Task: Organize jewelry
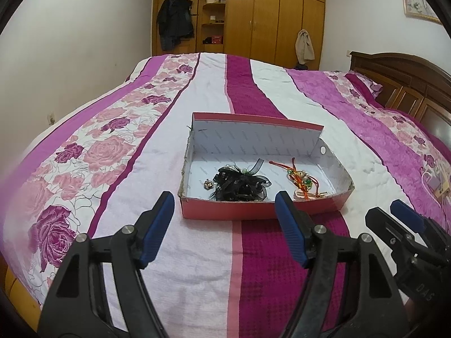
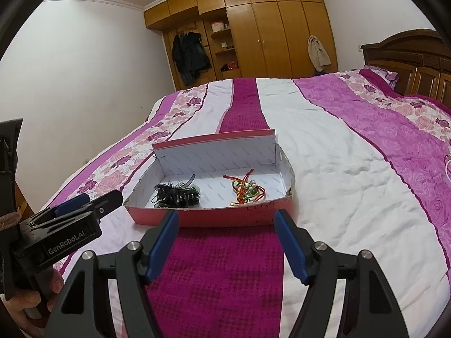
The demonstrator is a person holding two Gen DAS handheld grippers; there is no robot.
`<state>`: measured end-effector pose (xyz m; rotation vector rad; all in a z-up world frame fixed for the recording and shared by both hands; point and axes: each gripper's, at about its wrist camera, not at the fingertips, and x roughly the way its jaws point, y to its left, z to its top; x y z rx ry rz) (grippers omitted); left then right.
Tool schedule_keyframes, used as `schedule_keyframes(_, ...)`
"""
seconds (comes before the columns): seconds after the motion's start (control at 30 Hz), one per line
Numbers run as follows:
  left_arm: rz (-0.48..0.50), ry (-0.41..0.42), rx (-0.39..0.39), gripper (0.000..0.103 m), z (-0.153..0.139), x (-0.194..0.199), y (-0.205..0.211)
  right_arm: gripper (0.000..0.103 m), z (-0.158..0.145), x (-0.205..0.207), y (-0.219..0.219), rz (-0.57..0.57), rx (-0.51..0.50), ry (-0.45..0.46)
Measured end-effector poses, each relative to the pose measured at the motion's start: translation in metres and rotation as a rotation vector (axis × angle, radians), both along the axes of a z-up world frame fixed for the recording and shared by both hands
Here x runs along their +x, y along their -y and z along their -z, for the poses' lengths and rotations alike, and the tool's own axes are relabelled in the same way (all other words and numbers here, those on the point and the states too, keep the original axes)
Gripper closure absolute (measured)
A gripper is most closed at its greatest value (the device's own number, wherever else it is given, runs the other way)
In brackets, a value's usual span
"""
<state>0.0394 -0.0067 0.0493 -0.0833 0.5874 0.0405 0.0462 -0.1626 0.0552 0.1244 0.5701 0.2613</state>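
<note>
A shallow red cardboard box [image 1: 253,211] with a white inside sits on the bed, also in the right wrist view [image 2: 214,218]. Inside lie a black ribbon hair piece [image 1: 239,183] on the left, seen too in the right wrist view [image 2: 176,195], and a tangle of red, green and gold bead strings [image 1: 303,180] on the right, also in the right wrist view [image 2: 246,190]. My left gripper [image 1: 224,200] is open and empty just before the box's near wall. My right gripper [image 2: 227,217] is open and empty, also just short of the box.
The bed [image 1: 197,253] has a pink, magenta and white striped floral cover. A wooden headboard [image 2: 408,59] stands at right, a wooden wardrobe [image 2: 267,36] at the far wall. The right gripper [image 1: 406,219] shows beside the left; the left gripper [image 2: 76,205] shows at left in the right wrist view.
</note>
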Motion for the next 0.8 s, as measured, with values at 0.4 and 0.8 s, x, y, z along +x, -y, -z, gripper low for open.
schedule_keyframes(0.4,-0.001,-0.001,-0.006,0.037,0.0001,0.0007,-0.0006,0.031,0.0015,-0.0002,0.0001,-0.002,0.000,-0.001)
schedule_keyframes(0.8,-0.001,-0.002,-0.007,0.037,0.0001,0.0007,-0.0007,0.031,0.0011,0.0002,-0.0003,-0.002,0.000,-0.002)
